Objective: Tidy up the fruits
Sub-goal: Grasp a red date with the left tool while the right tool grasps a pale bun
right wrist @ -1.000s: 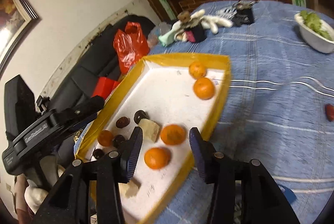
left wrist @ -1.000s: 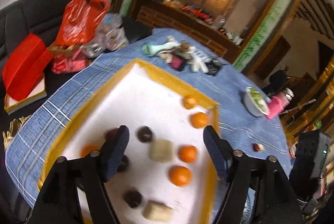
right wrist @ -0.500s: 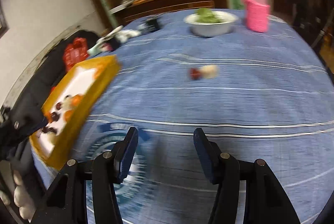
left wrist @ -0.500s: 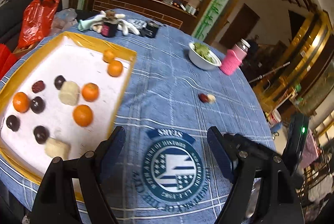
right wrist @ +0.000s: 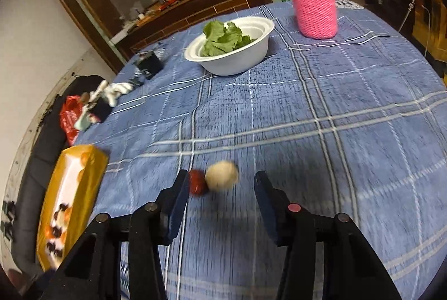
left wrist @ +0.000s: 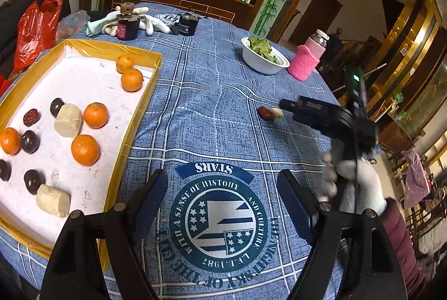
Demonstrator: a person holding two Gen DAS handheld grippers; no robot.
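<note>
A yellow-rimmed white tray (left wrist: pixel 145 101) on the blue cloth holds several oranges (left wrist: pixel 85 149), dark dates (left wrist: pixel 30 141) and pale chunks (left wrist: pixel 68 120). It also shows in the right wrist view (right wrist: pixel 83 160). A red date (right wrist: pixel 197 182) and a pale round fruit (right wrist: pixel 222 175) lie touching on the cloth, between the open fingers of my right gripper (right wrist: pixel 220 196). In the left wrist view they sit just ahead of my right gripper (left wrist: pixel 287 106): the red date (left wrist: pixel 264 112) and pale fruit (left wrist: pixel 276 113). My left gripper (left wrist: pixel 223 196) is open and empty over the printed emblem.
A white bowl of lettuce (right wrist: pixel 232 48) and a bottle in a pink knitted sleeve (right wrist: pixel 314 1) stand at the far side. White gloves, a dark jar (left wrist: pixel 127 23) and a black box (left wrist: pixel 185 25) lie at the back. A red bag (left wrist: pixel 36 29) sits off the table's left.
Both grippers have swung away from the tray to the right. My right gripper has come down close around the red date and pale fruit. My left gripper now looks over the emblem.
</note>
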